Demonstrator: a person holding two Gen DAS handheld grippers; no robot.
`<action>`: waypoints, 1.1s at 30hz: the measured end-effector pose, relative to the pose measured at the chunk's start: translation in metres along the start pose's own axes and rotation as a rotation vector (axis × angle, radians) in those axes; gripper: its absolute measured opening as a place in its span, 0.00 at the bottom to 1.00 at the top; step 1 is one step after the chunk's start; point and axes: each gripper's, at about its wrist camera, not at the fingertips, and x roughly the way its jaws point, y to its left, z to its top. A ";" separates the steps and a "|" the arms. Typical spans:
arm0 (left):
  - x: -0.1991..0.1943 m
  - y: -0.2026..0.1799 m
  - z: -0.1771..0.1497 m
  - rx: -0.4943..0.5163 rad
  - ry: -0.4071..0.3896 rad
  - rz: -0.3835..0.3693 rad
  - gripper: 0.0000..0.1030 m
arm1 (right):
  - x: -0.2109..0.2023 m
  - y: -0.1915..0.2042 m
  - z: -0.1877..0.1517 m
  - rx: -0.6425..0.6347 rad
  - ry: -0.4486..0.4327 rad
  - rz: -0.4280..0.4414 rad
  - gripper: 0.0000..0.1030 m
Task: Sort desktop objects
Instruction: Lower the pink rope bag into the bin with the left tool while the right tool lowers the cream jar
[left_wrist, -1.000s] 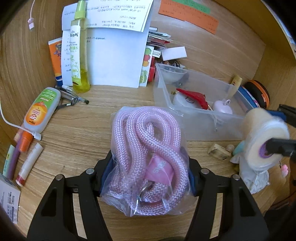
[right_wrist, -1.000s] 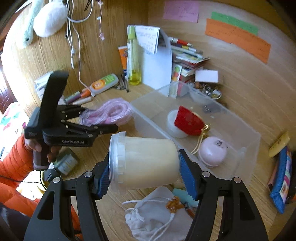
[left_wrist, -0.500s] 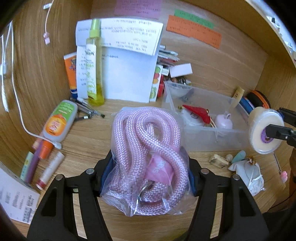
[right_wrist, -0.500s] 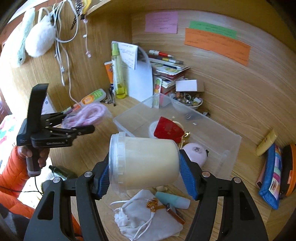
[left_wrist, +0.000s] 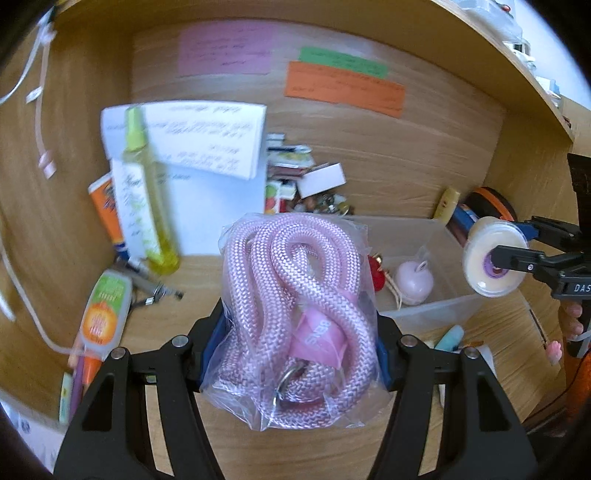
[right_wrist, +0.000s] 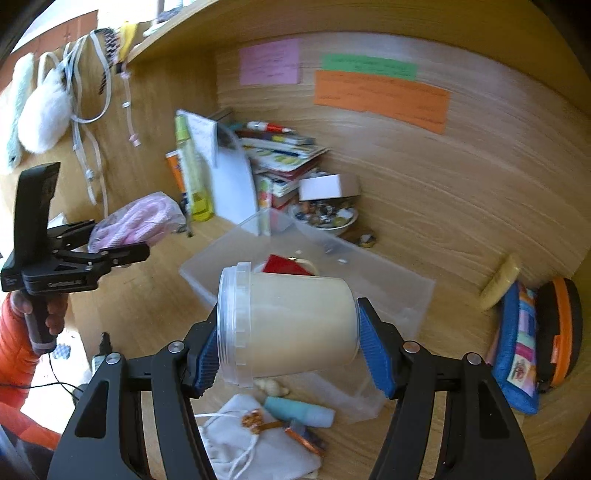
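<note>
My left gripper (left_wrist: 299, 350) is shut on a clear bag of coiled pink rope (left_wrist: 295, 310), held above the wooden desk. My right gripper (right_wrist: 291, 343) is shut on a cream-filled plastic jar (right_wrist: 295, 325) lying sideways between its blue pads, just above the near end of a clear plastic bin (right_wrist: 388, 291). From the left wrist view the jar (left_wrist: 493, 256) hangs at the right, above the bin's (left_wrist: 436, 310) right end. From the right wrist view the rope bag (right_wrist: 136, 221) and left gripper (right_wrist: 122, 240) hover at the left. The bin holds a red pouch (right_wrist: 282, 264) and a pink round item (left_wrist: 413, 282).
A yellow spray bottle (left_wrist: 144, 195), papers and a book stack (right_wrist: 280, 158) stand at the back. An orange-green tube (left_wrist: 105, 310) and pens lie left. A white drawstring pouch (right_wrist: 255, 450) and teal tube (right_wrist: 299, 410) lie before the bin; a blue pencil case (right_wrist: 517, 347) sits right.
Both grippers have risen with their loads; the desk and bin look farther below. The jar has moved rightward and farther from the rope bag.
</note>
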 end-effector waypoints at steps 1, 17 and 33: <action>0.005 -0.003 0.006 0.012 0.003 -0.006 0.61 | 0.000 -0.004 0.001 0.013 -0.002 -0.005 0.61; 0.096 -0.040 0.039 0.058 0.105 -0.070 0.61 | 0.035 -0.054 0.010 0.149 0.007 -0.027 0.61; 0.149 -0.051 0.034 0.111 0.220 -0.060 0.62 | 0.105 -0.066 0.013 0.185 0.096 -0.028 0.61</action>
